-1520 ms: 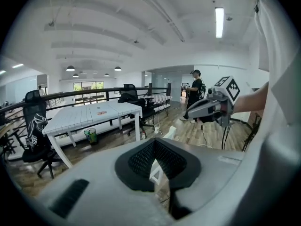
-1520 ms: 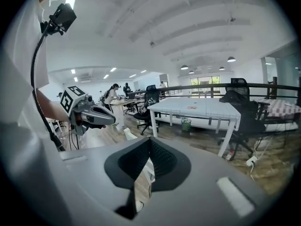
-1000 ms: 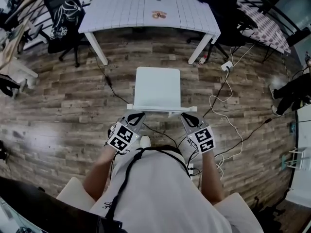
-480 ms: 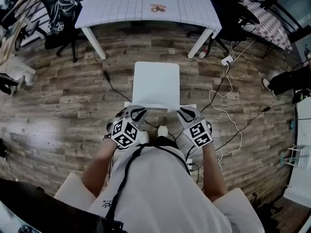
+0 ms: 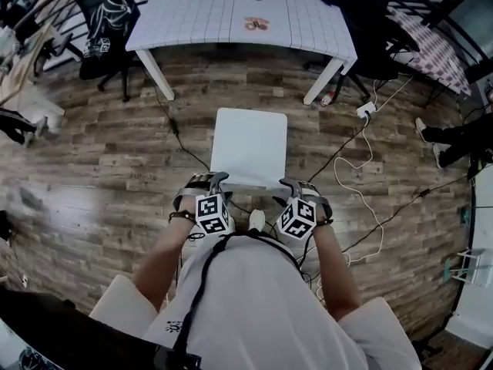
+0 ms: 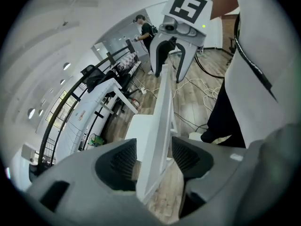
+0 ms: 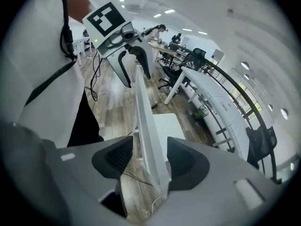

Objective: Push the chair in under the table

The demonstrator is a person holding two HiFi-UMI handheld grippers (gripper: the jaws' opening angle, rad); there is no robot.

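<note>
A white chair (image 5: 248,146) stands on the wood floor, its seat facing the white table (image 5: 208,14) farther off. My left gripper (image 5: 209,180) and right gripper (image 5: 296,185) straddle the top edge of the chair's backrest, one near each end. In the left gripper view the backrest (image 6: 162,121) runs between the jaws of the left gripper (image 6: 153,161), which are opening, with gaps on both sides. In the right gripper view the backrest (image 7: 146,121) likewise lies between the opening jaws of the right gripper (image 7: 148,157), unpressed.
Black office chairs stand at the table's left (image 5: 104,21) and right (image 5: 370,21). White and black cables (image 5: 358,168) and a power strip (image 5: 364,108) lie on the floor to the chair's right. A person's legs (image 5: 454,137) show at the right edge.
Both grippers have rolled inward and sunk over the backrest's top edge. Their jaws, nearly shut before, now stand wide on either side of it.
</note>
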